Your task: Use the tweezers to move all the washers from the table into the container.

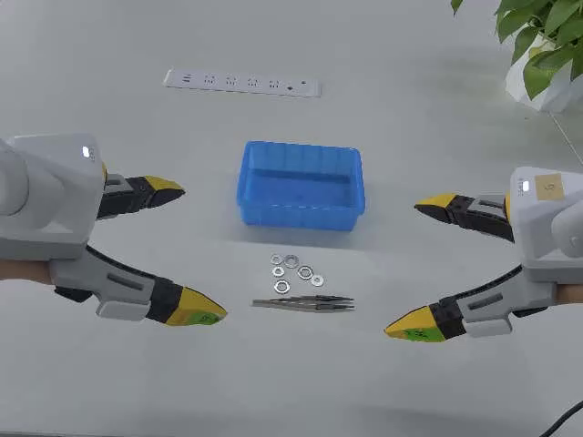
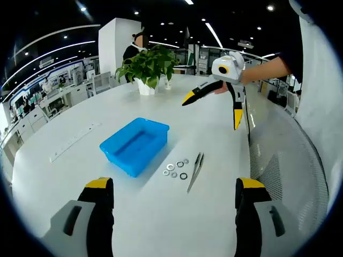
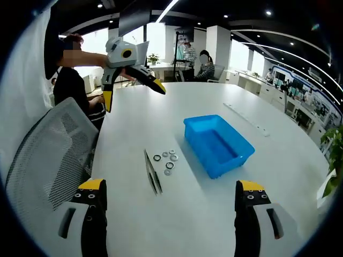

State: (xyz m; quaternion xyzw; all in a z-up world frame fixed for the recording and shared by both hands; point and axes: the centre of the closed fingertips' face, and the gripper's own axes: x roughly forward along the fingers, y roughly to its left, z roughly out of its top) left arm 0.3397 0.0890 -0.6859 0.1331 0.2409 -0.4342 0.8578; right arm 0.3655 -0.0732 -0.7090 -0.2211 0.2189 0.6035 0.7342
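Blue plastic container is seen on the white worktop, mid-frame in the head view, long side turned to the person. Washers are grouped in a small loose cluster on the worktop, near the container on the person's side, not touching it. All washers seen are lying flat, outside the container. Tweezers are laid flat just beside the cluster, on its near side, running left to right across the head view. Contact between tweezers and the nearest washer cannot be told.

Left claw is held over the worktop at the left of the head view, jaws spread wide, nothing gripped, yellow tips pointed toward the middle. Right claw is held at the right in mirror pose, jaws also spread wide, nothing gripped. Tweezers and washers lie between the two claws, well apart from both.

In the left gripper view the container, washers and tweezers are framed between its own two jaws, farther off, and the right claw is seen raised at upper right. In the right gripper view the same things are framed between its jaws, tweezers left of the washers, container to the right, left claw raised at upper left.

A white power strip is laid beyond the container. A potted plant is seen at the far right. A mesh chair is seen beside the worktop.
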